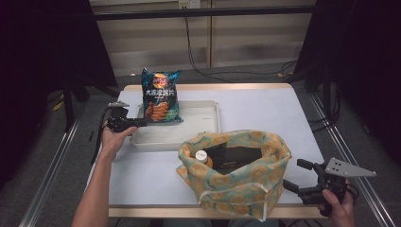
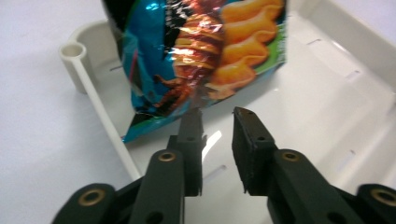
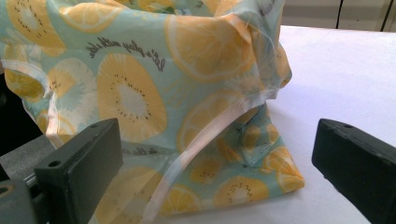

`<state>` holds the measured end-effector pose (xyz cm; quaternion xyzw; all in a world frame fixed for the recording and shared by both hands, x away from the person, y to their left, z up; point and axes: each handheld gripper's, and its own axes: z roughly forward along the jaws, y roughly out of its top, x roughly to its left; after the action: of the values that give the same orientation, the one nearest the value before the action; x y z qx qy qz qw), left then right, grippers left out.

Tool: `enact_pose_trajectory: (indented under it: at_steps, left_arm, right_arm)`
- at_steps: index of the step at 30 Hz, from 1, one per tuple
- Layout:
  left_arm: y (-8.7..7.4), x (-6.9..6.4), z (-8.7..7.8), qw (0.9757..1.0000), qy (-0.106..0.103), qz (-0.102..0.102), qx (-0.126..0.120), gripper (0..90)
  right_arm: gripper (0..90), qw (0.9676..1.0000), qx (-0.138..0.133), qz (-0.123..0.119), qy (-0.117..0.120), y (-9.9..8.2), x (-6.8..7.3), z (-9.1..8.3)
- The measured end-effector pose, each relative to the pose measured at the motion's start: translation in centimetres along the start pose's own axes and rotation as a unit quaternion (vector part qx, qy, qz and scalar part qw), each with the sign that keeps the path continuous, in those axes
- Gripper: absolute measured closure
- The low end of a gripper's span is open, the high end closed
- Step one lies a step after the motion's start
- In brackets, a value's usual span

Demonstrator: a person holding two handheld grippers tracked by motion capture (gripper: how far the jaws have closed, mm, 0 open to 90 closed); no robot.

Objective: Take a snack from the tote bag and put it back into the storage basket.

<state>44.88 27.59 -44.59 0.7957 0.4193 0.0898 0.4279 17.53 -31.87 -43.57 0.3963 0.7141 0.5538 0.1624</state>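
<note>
- Chip bag (image 1: 161,96): one, standing upright in the tray's (image 1: 203,135) far-left corner, long axis vertical, printed front facing the table's near edge.
- Left gripper (image 1: 142,122): jaws slightly apart, clamped on nothing, tips just short of the bag's bottom edge at the tray's left rim.
- Tote (image 1: 236,172): one, near the table's near edge, mouth open, a bottle (image 1: 203,157) inside.
- Right gripper (image 1: 294,176): jaws wide apart, empty, just beside the tote's right side.

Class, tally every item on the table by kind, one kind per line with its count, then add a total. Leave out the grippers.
Crisp bag: 1, standing in the tray
White tray: 1
Lemon-print fabric bag: 1
Bottle with a pale cap: 1, inside the fabric bag
Dark item: 1, inside the fabric bag, kind unclear
Total: 5
</note>
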Motion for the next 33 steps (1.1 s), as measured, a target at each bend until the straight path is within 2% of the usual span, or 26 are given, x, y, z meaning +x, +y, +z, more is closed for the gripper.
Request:
enact_pose_trajectory:
  at_steps: [4,7,9,13,17,18,21,24,27,30,33]
  left_arm:
    - [-0.4,-0.7,-1.4,0.9998,-0.007,0.002,-0.018,62.4]
    - [-0.4,-1.7,-2.6,0.9992,-0.009,0.011,-0.039,60.3]
    - [-0.4,-2.3,-3.5,0.9986,-0.015,0.027,-0.044,59.1]
    - [-0.8,-3.8,-5.2,0.9968,-0.024,0.030,-0.070,58.7]
    - [-1.8,-5.5,-6.3,0.9965,-0.031,0.042,-0.066,59.1]
    - [-2.1,-5.9,-6.5,0.9960,-0.038,0.045,-0.066,60.5]
    - [-3.0,-7.5,-7.2,0.9952,-0.046,0.060,-0.062,64.6]
    - [-3.5,-8.7,-7.9,0.9932,-0.066,0.076,-0.058,68.3]
    - [-4.0,-9.9,-8.5,0.9925,-0.061,0.090,-0.055,71.4]
    - [-4.7,-11.1,-9.3,0.9915,-0.073,0.084,-0.067,71.3]
    - [-5.6,-12.2,-9.7,0.9908,-0.077,0.086,-0.070,73.2]
  right_arm:
    - [1.6,1.0000,-0.001,-0.001,-0.001,0.2,0.1,-0.1]
    - [3.6,1.0000,-0.005,-0.002,-0.004,0.5,0.2,-0.1]
    - [6.4,1.0000,-0.007,0.002,-0.006,0.8,0.3,-0.1]
    - [12.4,0.9999,-0.013,-0.001,-0.009,1.5,0.5,-0.3]
    - [19.0,0.9996,-0.021,-0.003,-0.018,2.3,0.8,-0.6]
    - [20.8,0.9996,-0.021,-0.003,-0.018,2.4,0.9,-0.7]
    - [28.1,0.9996,-0.023,-0.011,-0.015,3.2,1.2,-0.7]
    - [37.1,0.9994,-0.030,-0.017,-0.007,4.0,1.5,-0.7]
    - [38.8,0.9991,-0.040,-0.010,0.002,4.8,1.7,-0.7]
    - [44.7,0.9989,-0.043,-0.015,0.011,5.8,1.8,-0.4]
    - [51.2,0.9985,-0.041,-0.028,0.022,6.7,2.2,0.1]
